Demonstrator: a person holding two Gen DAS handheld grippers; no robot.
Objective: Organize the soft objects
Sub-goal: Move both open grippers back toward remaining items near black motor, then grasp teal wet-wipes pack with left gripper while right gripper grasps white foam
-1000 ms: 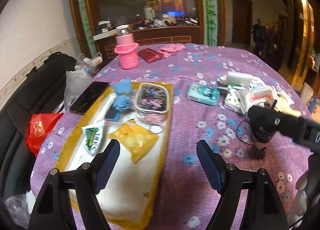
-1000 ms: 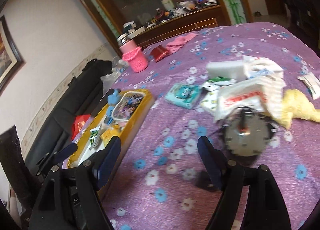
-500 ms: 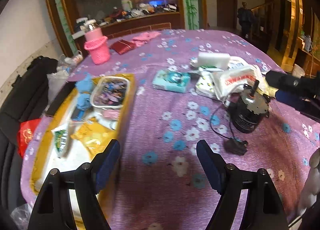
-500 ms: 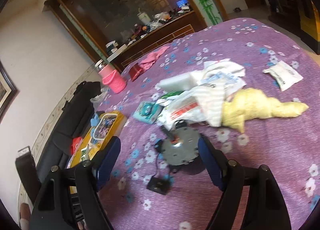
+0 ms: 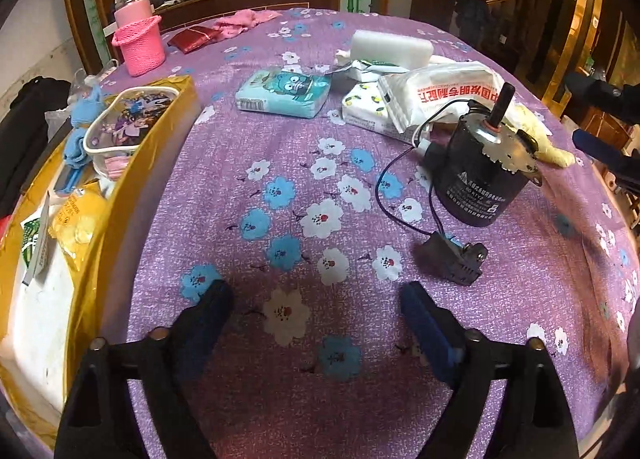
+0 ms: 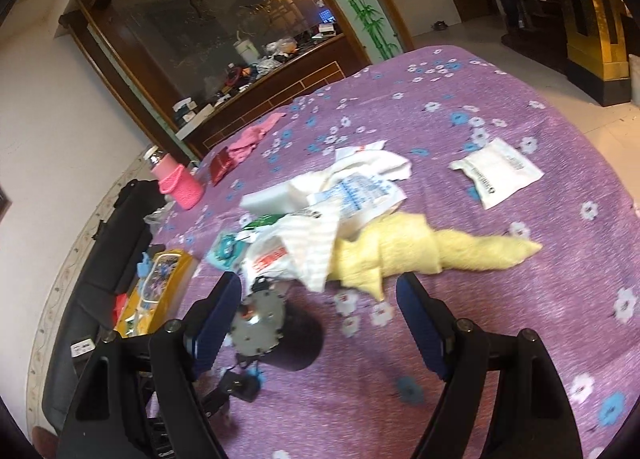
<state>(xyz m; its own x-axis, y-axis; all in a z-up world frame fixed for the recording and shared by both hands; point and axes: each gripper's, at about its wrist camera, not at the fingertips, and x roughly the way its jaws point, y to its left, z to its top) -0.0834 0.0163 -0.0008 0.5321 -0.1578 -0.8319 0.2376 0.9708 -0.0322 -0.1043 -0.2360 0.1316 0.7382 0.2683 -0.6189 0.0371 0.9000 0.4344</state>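
The left gripper (image 5: 316, 321) and right gripper (image 6: 320, 313) both hover with jaws spread wide, holding nothing.

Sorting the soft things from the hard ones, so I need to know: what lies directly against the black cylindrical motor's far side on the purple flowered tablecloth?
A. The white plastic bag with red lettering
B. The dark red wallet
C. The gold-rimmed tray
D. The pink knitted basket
A: the white plastic bag with red lettering crowds against the black cylindrical motor; the others lie well apart from it.

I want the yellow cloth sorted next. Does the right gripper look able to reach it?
Probably yes. The right gripper is open, and the yellow cloth lies just ahead with bare tablecloth between, though the white bag overlaps its left end.
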